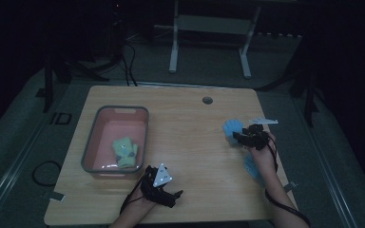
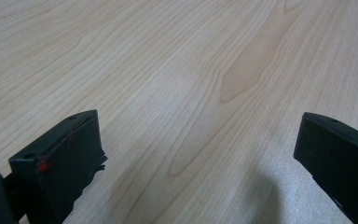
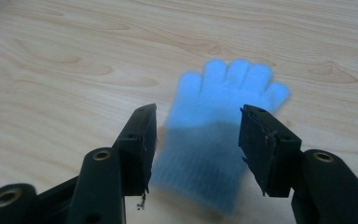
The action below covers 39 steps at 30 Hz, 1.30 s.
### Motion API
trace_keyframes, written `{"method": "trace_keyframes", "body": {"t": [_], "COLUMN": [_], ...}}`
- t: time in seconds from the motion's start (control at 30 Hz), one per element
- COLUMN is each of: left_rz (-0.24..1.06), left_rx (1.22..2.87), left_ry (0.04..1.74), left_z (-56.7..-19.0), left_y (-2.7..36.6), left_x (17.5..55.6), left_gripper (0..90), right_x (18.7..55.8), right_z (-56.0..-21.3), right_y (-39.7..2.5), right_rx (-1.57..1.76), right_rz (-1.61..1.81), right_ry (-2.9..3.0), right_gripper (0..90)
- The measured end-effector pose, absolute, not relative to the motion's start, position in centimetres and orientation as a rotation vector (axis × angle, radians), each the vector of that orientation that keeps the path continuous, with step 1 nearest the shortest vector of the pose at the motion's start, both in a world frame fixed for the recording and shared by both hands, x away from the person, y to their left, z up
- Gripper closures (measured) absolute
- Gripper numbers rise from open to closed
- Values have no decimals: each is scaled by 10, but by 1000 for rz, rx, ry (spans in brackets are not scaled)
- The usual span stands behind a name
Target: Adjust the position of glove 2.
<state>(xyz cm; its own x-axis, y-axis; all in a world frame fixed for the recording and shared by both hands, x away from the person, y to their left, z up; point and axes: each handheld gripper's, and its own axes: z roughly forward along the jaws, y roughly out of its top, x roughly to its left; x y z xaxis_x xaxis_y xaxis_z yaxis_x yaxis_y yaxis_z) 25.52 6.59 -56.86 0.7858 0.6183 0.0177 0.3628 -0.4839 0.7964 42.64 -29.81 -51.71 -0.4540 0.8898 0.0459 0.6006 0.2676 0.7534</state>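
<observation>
Right gripper (image 3: pixel 198 149) jaws wide, straddling blue glove (image 3: pixel 223 116) near table's (image 1: pixel 190 142) right edge, nothing held. Risk: jaws skim fabric, glove slides. Left gripper (image 2: pixel 196 163) open, empty.

My left gripper (image 1: pixel 164 186): black body, grey three-cornered plate w/ dark holes on top, black cable trailing back past the forearm. Up close in the left gripper view (image 2: pixel 196 158) its jaws are flat black blocks w/ small holes in the top edge; the one on the view's left has red flecks and a ragged pad edge. My right gripper (image 1: pixel 240 136): also black, pale grey plate, black cable looping along the arm. In the right gripper view (image 3: pixel 198 140), slim black jaws on rounded arms w/ brass-ringed screw holes. Forearms bare, no sleeves.
</observation>
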Motion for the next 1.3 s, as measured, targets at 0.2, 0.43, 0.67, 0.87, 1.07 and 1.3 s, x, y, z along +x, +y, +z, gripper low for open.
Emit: {"method": "trace_keyframes", "body": {"t": [0.2, 0.43, 0.67, 0.87, 1.07, 1.3], "left_rz": [379, 372, 370, 367, 361, 368], "left_rx": [2128, 2132, 2143, 2147, 2145, 2149], "left_ry": [724, 724, 719, 721, 718, 715], "left_z": [-569, -569, -569, -569, -569, -569], "left_y": [66, 66, 65, 65, 65, 64], "left_x": [255, 255, 255, 256, 256, 255], "left_gripper": [13, 13, 13, 13, 13, 13], "right_x": [444, 457, 455, 452, 436, 406], "right_z": [-529, -546, -547, -544, -527, -503], "right_y": [-294, -289, -286, -281, -269, -247], "right_rx": [1371, 1406, 1410, 1420, 1376, 1323], "right_rz": [966, 867, 859, 848, 923, 1000], "right_ry": [2182, 2192, 2178, 2154, 2144, 2139], "right_gripper": [543, 609, 761, 866, 870, 870]}}
